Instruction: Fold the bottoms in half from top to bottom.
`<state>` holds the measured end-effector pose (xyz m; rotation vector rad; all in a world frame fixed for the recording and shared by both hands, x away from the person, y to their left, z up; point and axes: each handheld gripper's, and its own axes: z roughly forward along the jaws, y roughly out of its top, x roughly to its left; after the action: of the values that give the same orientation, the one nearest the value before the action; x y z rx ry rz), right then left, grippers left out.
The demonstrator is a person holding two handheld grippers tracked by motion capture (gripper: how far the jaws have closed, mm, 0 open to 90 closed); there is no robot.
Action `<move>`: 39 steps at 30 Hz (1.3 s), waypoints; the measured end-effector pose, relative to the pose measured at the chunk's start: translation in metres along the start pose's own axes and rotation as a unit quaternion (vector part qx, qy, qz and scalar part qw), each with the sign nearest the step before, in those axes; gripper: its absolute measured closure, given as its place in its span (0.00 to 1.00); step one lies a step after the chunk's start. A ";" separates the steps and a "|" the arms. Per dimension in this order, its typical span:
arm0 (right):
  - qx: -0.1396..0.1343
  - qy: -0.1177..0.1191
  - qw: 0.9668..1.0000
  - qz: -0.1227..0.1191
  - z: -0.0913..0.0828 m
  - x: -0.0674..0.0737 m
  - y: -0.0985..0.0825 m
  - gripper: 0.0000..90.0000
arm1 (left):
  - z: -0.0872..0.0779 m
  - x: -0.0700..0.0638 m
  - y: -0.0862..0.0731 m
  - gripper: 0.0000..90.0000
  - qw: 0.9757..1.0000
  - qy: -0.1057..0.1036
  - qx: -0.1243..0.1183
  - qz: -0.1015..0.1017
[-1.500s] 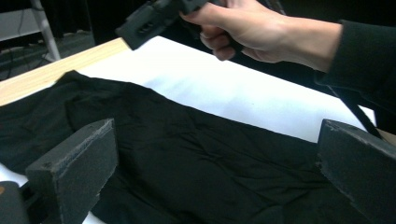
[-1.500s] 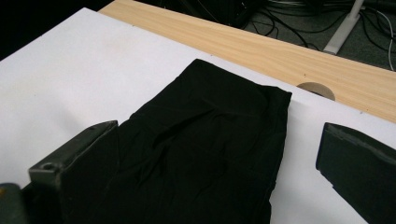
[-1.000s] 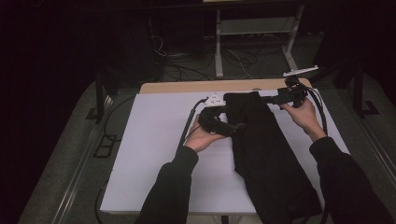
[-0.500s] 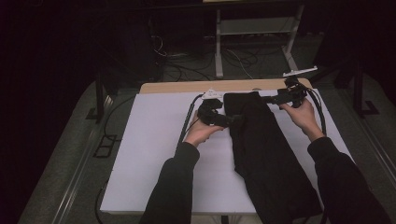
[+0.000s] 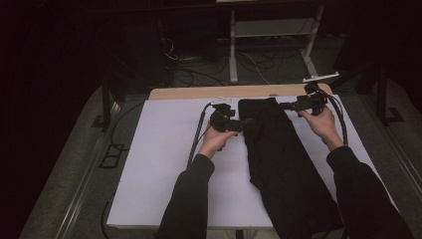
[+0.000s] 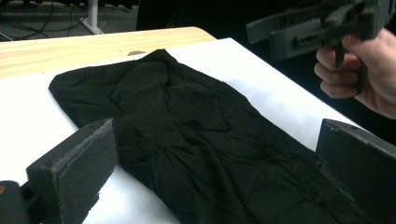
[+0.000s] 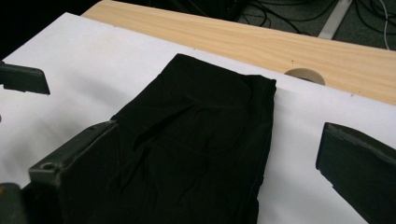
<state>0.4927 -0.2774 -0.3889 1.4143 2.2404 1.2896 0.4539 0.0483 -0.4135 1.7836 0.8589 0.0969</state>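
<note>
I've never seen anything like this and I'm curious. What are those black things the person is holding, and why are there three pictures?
Those are two hand-held grabbers, each with two flat black jaws that can pinch things. The person holds the left gripper in one hand and the right gripper in the other. One picture comes from a camera high above the table, looking down. The other two come from little cameras riding on each grabber, looking out between its jaws. On the white table lies a long black cloth, a bit crumpled. Both grabbers have their jaws wide open next to the cloth's far end, one at each side, so nothing is pinched yet.
</note>
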 end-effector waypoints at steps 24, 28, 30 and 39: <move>0.039 -0.022 0.998 0.052 0.021 -0.018 -0.016 0.07 | 0.013 0.032 -0.015 0.08 0.993 0.040 0.004 -0.112; 0.039 -0.007 0.997 0.066 0.020 -0.021 -0.019 0.15 | 0.021 0.031 -0.020 0.11 0.993 0.037 0.020 -0.111; 0.042 -0.004 0.997 0.072 0.021 -0.023 -0.020 0.16 | 0.024 0.029 -0.022 0.13 0.993 0.035 0.023 -0.109; 0.058 0.013 0.994 0.086 0.022 -0.028 -0.027 0.29 | 0.032 0.029 -0.028 0.18 0.992 0.031 0.038 -0.114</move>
<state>0.5028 -0.2922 -0.4298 1.6738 2.2882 1.2517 0.4757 0.0434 -0.4603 1.7469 1.1177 -0.0287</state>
